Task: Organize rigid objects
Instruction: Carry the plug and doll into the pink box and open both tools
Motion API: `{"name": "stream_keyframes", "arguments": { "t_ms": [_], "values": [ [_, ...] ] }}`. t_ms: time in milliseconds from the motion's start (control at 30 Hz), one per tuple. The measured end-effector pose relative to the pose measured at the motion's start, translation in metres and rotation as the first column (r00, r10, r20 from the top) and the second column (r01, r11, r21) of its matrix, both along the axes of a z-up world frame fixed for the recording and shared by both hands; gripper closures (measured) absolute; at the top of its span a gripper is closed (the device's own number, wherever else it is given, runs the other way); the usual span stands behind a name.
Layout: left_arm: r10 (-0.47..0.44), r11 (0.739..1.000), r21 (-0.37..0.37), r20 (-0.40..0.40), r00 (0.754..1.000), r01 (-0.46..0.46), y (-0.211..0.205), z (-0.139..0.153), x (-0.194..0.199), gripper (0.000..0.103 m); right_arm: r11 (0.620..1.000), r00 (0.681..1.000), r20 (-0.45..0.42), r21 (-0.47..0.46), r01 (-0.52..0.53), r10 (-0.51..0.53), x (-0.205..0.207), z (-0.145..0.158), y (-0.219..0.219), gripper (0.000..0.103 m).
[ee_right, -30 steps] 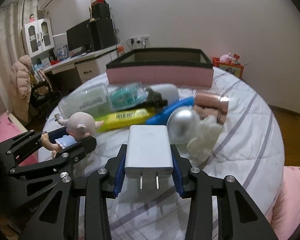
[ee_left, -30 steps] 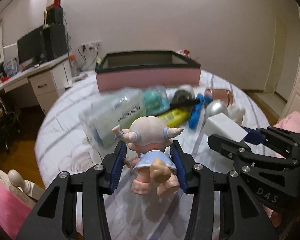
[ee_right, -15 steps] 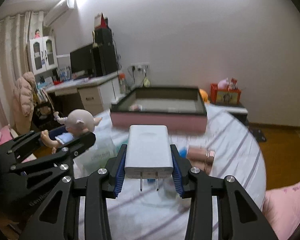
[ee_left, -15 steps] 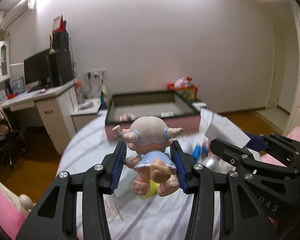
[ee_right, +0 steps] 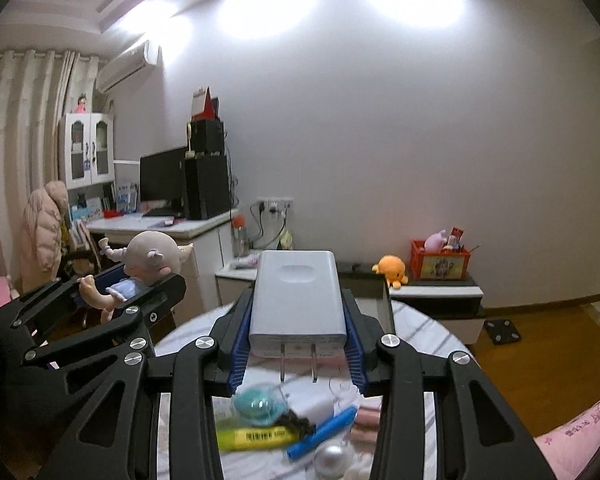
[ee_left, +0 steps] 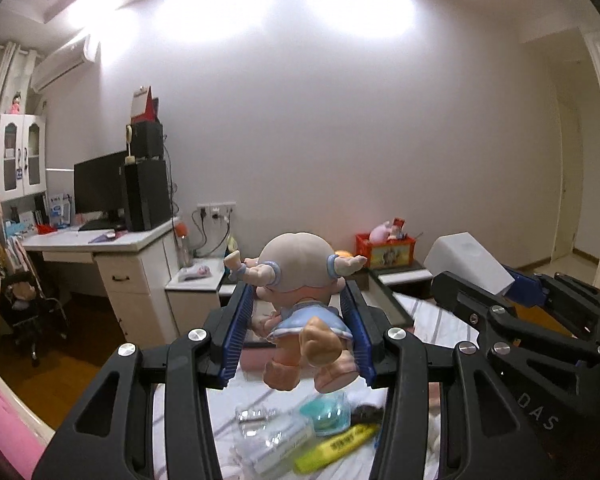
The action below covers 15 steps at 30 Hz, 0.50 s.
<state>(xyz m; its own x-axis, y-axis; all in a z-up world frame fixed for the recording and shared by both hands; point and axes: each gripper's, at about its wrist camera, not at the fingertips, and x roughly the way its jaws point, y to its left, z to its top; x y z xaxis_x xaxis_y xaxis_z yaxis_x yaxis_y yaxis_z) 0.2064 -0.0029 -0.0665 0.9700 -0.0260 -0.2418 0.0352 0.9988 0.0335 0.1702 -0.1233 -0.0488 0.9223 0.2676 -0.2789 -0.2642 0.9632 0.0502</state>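
Observation:
A small doll [ee_left: 300, 280] with a bald head and blue dress hangs between the blue pads [ee_left: 240, 328] of my left gripper [ee_left: 298, 312], which is shut on it. My right gripper [ee_right: 298, 320] is shut on a white plug charger [ee_right: 298, 296], prongs toward the camera. Both are held high above the striped bed [ee_right: 420, 320], side by side; the left gripper [ee_right: 128, 284] shows at the left of the right wrist view. The pink box's dark rim [ee_right: 384, 292] peeks out behind the charger. Below lie a yellow tube [ee_right: 256, 436], blue pen [ee_right: 324, 432], silver ball [ee_right: 334, 460] and clear bottle [ee_left: 272, 440].
A white desk [ee_left: 100, 244] with a monitor and speakers stands at the left. Behind the bed a low cabinet [ee_right: 440, 296] carries an orange plush [ee_right: 392, 270] and a red box [ee_right: 440, 264]. A pink pillow [ee_right: 572, 440] lies at the lower right, wooden floor beyond.
Both grippers have risen together, still holding the doll and the charger. The views have tilted up, so the pile and the pink box have sunk toward the bottom of the frames.

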Motion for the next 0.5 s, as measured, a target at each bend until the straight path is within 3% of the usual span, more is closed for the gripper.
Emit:
{"name": "stream_keyframes", "arguments": {
  "t_ms": [500],
  "values": [
    [0.009, 0.999, 0.031, 0.038, 0.999, -0.011, -0.006, 0.015, 0.037, 0.057, 1.000, 0.998, 0.049, -0.012, 0.028, -0.027, 0.027, 0.022, 0.004, 0.062]
  ]
}}
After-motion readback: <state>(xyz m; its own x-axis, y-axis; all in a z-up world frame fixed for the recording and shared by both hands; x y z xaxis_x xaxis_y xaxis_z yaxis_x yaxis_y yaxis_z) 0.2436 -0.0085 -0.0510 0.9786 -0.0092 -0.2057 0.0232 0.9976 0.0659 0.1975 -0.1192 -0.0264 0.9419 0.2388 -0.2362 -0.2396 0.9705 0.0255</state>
